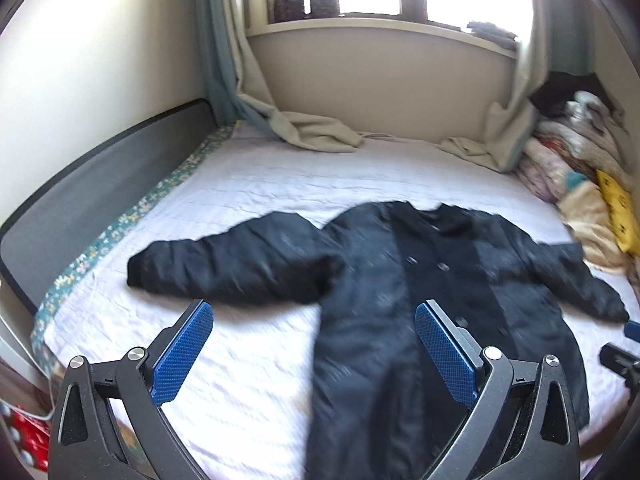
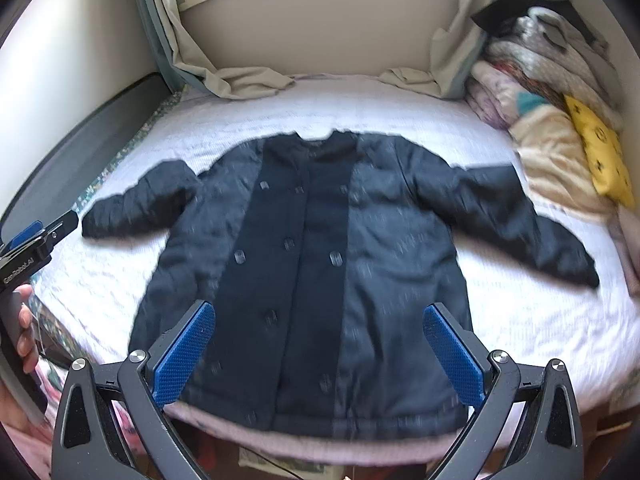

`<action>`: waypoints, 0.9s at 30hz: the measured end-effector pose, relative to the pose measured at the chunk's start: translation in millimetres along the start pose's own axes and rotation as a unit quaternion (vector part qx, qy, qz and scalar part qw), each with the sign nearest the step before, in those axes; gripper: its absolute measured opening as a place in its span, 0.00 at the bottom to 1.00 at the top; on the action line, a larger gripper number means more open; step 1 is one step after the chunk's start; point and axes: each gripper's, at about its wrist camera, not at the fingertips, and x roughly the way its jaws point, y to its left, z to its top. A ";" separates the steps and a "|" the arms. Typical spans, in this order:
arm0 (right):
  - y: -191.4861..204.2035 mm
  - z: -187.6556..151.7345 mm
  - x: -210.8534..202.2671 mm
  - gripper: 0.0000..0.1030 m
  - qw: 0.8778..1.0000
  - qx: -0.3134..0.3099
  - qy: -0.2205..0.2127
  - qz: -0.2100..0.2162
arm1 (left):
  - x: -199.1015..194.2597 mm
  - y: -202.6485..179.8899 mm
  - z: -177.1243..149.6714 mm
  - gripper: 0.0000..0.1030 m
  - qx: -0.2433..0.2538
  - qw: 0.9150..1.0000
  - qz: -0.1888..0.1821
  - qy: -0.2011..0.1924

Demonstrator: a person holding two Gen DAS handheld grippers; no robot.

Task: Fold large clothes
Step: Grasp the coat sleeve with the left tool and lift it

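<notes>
Dark navy padded button-front coat (image 2: 312,264) spread flat on white quilted bed (image 2: 520,320), sleeves out (front side up). Left gripper (image 1: 314,344) and right gripper (image 2: 319,348) above it, jaws spread wide, pinching nothing.

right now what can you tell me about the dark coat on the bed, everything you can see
The coat is dark navy or black, padded-looking, with two rows of buttons down a darker front panel. It lies flat and face up on the white bedsheet, collar toward the window, both sleeves spread outward, hem at the near bed edge. It is unfolded. Neither gripper touches it; both hover open above it.
</notes>
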 end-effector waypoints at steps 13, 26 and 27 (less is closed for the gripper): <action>-9.2 69.7 87.9 1.00 0.999 -0.046 -0.027 -0.004 | 114.4 73.7 62.6 0.99 -0.120 0.990 0.006 0.076; -30.5 86.9 137.1 1.00 0.999 0.017 0.016 0.031 | 211.4 190.4 13.3 0.95 -0.311 0.937 -0.019 0.159; -29.5 86.6 139.5 1.00 0.999 0.017 0.018 0.032 | 219.4 196.9 6.5 0.95 -0.328 0.929 -0.024 0.171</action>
